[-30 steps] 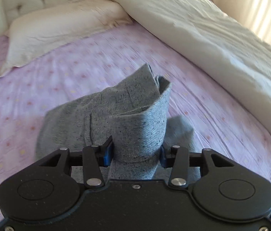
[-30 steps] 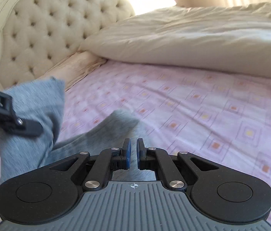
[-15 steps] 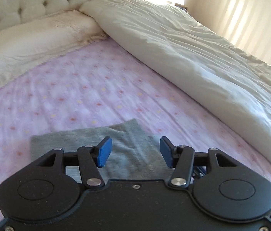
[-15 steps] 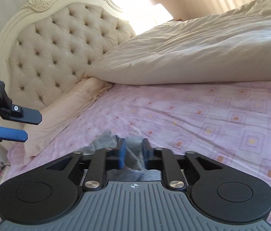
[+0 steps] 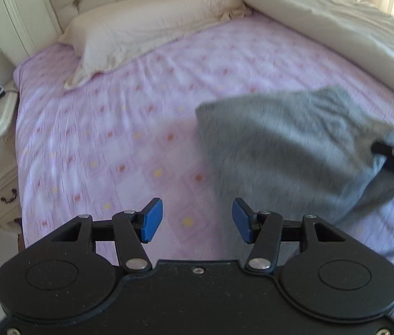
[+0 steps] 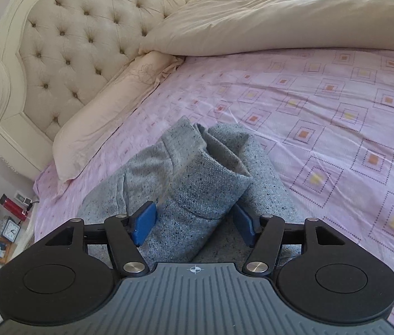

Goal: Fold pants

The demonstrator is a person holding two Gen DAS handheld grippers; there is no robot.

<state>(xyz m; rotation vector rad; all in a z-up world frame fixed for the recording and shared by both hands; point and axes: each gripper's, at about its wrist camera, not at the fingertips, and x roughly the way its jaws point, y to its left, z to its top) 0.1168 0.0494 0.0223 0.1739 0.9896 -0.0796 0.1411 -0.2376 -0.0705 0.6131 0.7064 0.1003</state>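
Left gripper (image 5: 197, 220) has let go and swung left off the pants (image 5: 289, 145), fingers spread over bare bed (image 5: 113, 128) sheet; right gripper (image 6: 191, 223) fingers opening around the bunched grey cuff. Pants folded, lying mid-bed; fold likely just needs flattening

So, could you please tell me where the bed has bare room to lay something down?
Bare sheet lies between the pillow and the pants, and right of the pants up to the duvet. It is crowded at the pants, where the right gripper is opening.
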